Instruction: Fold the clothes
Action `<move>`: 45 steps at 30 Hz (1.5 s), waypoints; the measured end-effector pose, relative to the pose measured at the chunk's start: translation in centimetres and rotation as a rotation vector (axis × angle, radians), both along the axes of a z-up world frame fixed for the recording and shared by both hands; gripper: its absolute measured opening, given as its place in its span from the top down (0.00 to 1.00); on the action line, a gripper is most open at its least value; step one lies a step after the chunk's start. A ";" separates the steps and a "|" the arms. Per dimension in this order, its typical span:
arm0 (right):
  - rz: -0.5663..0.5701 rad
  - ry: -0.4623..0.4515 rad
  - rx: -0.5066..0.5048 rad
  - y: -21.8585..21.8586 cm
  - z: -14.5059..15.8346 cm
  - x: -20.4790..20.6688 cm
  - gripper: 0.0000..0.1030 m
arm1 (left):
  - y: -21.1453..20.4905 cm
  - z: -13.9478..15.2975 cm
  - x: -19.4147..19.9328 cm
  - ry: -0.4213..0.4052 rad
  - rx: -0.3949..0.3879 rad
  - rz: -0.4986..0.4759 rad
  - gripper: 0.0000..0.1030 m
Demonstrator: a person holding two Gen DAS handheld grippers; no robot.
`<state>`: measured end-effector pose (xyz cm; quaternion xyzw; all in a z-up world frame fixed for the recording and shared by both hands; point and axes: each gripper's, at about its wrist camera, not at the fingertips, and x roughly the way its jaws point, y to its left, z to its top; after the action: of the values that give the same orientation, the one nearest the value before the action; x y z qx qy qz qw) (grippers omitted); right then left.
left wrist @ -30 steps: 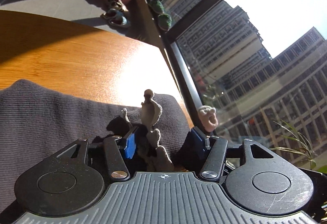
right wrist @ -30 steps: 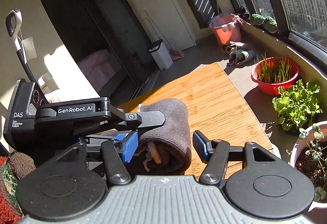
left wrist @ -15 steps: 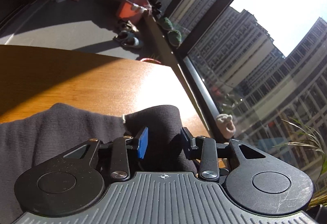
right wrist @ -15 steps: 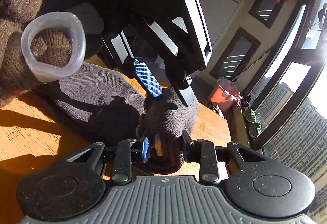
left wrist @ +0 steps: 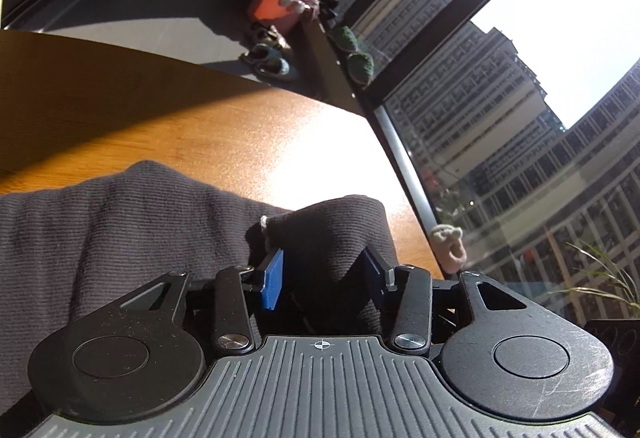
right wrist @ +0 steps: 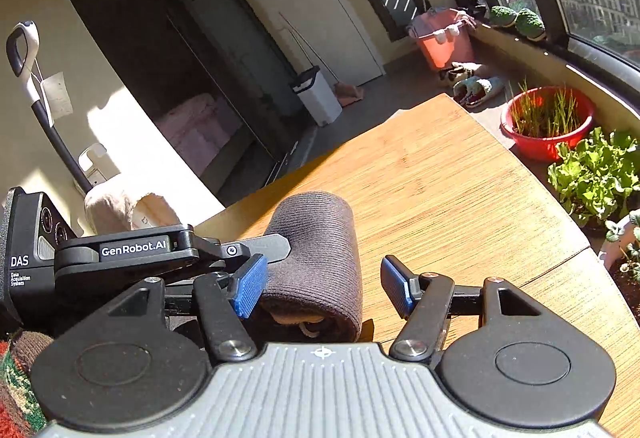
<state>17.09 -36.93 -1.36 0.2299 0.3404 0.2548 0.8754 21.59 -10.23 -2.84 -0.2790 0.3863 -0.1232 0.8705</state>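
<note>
Left gripper clamps a garment fold; right gripper gapes beside it, bare table ahead.

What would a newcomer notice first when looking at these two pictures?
First comes the dark grey knitted garment, rolled into a thick bundle on the sunlit wooden table, between the open blue pads of the right gripper. In the left wrist view, the left gripper has its pads around a raised fold of that cloth. Beyond the table edge, tall apartment blocks fill the bright window.
</note>
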 end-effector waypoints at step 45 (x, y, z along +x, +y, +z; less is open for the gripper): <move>0.307 -0.498 -0.706 15.7 2.7 -8.5 0.42 | 3.7 4.2 -7.5 -0.144 0.380 0.170 0.19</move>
<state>8.59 -21.20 1.35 -0.2037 0.2157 0.2974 0.9075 14.12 -6.54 1.32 -0.1317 0.3147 0.0059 0.9400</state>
